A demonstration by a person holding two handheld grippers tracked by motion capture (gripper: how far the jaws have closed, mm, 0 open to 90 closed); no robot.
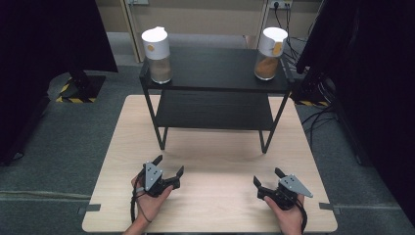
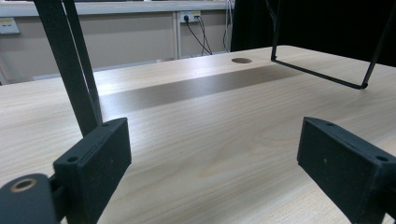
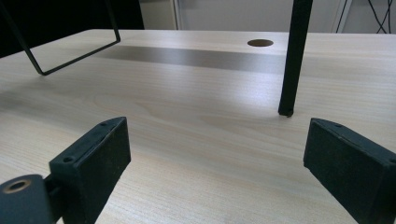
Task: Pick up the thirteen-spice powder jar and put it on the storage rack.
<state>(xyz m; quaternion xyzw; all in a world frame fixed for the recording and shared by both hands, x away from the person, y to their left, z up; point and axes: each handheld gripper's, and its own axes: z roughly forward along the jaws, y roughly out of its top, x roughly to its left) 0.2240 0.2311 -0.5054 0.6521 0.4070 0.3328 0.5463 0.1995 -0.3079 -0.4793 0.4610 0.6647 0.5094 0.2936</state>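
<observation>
The two white-lidded jars stand upright on the top board of the black shelf [image 1: 215, 73]: the left jar [image 1: 157, 55] with pale contents at the left end, the right jar [image 1: 269, 54] with orange-brown contents at the right end. Both are well apart from your grippers, straight ahead of them and higher, with their long axes vertical.

Your left gripper [image 1: 167, 167] rests low over the near edge of the wooden table [image 1: 215, 147], jaws spread wide and holding nothing. Your right gripper [image 1: 266, 178] sits likewise on the near right, jaws equally wide and empty. In the left gripper view the jaws frame bare tabletop, with a shelf leg [image 2: 70, 65] close ahead.

Each jar lies roughly in line with the gripper on its own side, so neither hand needs to cross. Judged from this layout, the reach must go forward and upward, clearing the shelf's front edge, and meet the jar body from the side.
</observation>
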